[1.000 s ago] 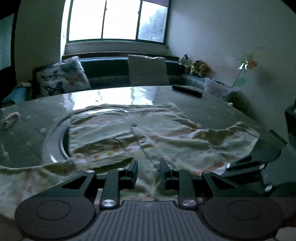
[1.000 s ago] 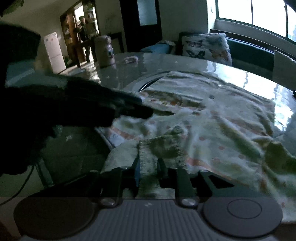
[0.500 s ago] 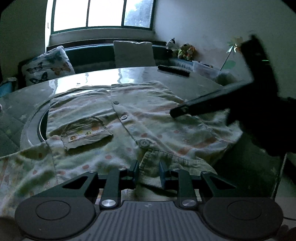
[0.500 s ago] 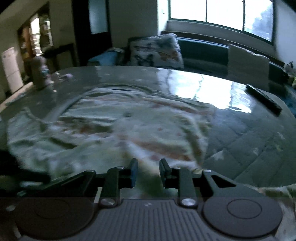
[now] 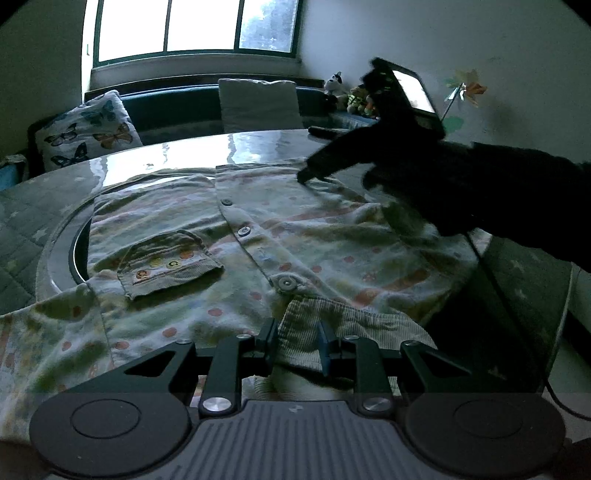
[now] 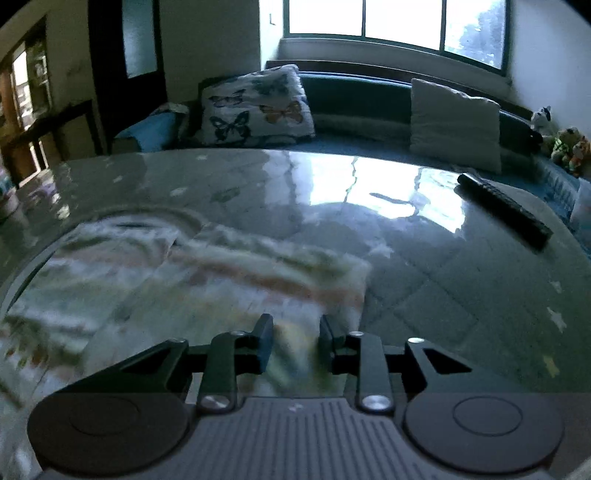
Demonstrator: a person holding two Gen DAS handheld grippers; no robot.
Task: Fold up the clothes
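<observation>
The left gripper (image 5: pixel 295 345) has its two fingers set around a ribbed corduroy collar (image 5: pixel 332 321) at the near edge of a shirt (image 5: pixel 295 236), with a fold of cloth between them; whether they actually pinch it cannot be told. The shirt lies spread front-up on a round glass-topped table (image 5: pixel 184 158), its button strip running away from the camera and a small chest pocket (image 5: pixel 170 264) to the left. The right gripper (image 5: pixel 306 173), a dark blurred shape in the left view, reaches in from the right with its tip at the shirt's far edge. From its own camera, the right gripper (image 6: pixel 295 341) has its fingers spread apart over the blurred cloth, holding nothing. A dark remote control (image 6: pixel 504 210) lies well apart on the table. Behind are a butterfly cushion (image 6: pixel 255 107) and a plain cushion (image 6: pixel 454 123) on a bench under a window (image 5: pixel 195 26).
</observation>
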